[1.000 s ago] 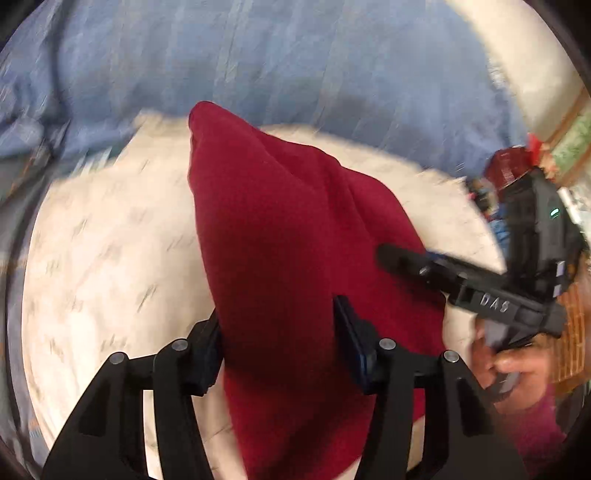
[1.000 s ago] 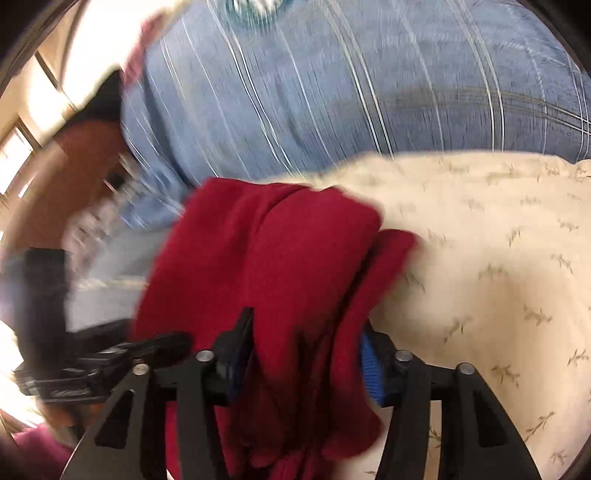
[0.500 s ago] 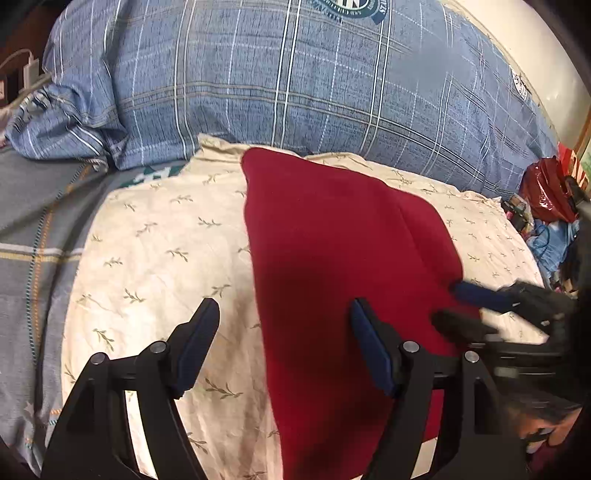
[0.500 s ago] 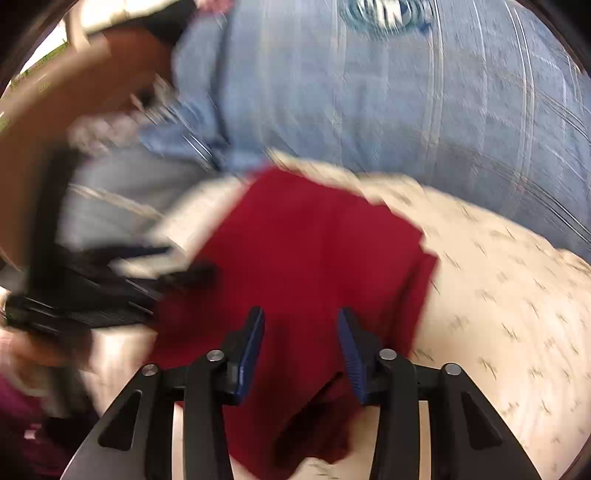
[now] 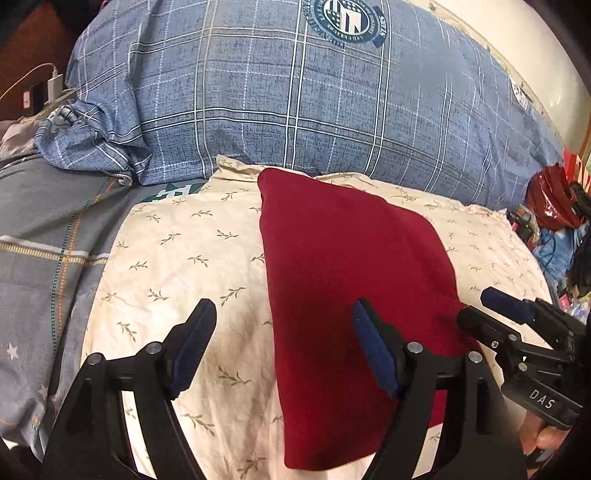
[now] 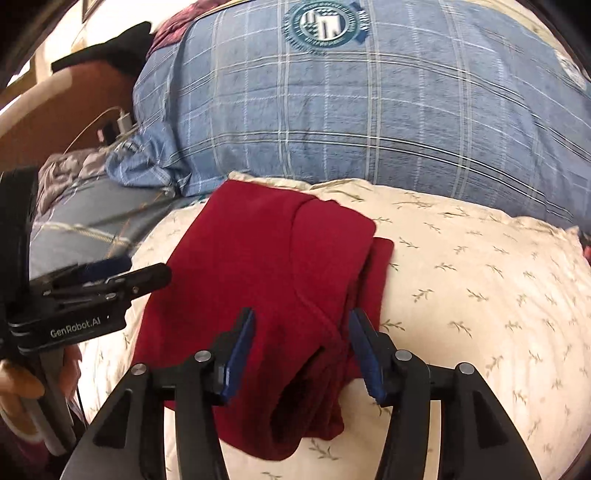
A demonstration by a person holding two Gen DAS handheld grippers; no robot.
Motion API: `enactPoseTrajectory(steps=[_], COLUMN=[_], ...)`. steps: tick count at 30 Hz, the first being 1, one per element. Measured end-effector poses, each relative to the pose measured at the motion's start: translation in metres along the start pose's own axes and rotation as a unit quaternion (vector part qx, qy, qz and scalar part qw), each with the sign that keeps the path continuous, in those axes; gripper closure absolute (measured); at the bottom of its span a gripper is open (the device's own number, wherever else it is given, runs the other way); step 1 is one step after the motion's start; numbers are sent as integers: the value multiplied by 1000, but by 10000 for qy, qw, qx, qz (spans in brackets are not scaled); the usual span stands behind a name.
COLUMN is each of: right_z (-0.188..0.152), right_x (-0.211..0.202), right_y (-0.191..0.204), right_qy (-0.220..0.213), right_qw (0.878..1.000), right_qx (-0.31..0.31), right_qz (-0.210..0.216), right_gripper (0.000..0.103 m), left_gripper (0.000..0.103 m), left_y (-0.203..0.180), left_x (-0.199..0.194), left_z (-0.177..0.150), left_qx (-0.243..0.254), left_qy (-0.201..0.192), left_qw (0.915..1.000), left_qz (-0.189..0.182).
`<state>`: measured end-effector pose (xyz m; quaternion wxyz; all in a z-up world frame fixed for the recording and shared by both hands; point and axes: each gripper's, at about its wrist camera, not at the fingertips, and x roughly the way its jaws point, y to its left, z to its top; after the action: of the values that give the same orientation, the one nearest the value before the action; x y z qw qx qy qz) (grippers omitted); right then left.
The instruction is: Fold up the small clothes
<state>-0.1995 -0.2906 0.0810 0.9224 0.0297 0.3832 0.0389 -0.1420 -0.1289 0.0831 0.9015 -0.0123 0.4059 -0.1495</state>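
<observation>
- I judge a fold is just finished: the dark red folded knit garment (image 5: 354, 295) lies flat on the cream leaf-print pillow (image 5: 184, 266), reaching from that pillow's far edge, by the big blue plaid pillow (image 5: 295, 103), down towards its near edge.
- My left gripper (image 5: 282, 350) is released; its jaws have just been opening and stand apart over the garment's left edge, pressing nothing.
- My right gripper (image 6: 301, 354) is released too; its jaws have just been opening, the garment's thick near-right corner below them, unpinched.
- Next, I think: check the uneven right-hand layers, then fold again or move the garment aside.
- Readable writing: "DAS" on the right gripper's body, "GenRobot.AI" on the left's. The round crest (image 5: 345, 22) is too small to read.
</observation>
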Motion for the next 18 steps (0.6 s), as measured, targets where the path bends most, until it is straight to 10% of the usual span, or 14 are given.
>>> enactPoseTrajectory(steps=[18], right_z=[-3], right_x=[-27], right_y=[1], right_qy=[-211], right_qw=[9985], right_qx=[376], right_qz=[-334], right_gripper=[26], left_gripper=[27], left_y=[-10], left_x=[-41], left_z=[-7], left_qx=[173], left_qy=[-509], left_qw=[9984], left_qz=[164])
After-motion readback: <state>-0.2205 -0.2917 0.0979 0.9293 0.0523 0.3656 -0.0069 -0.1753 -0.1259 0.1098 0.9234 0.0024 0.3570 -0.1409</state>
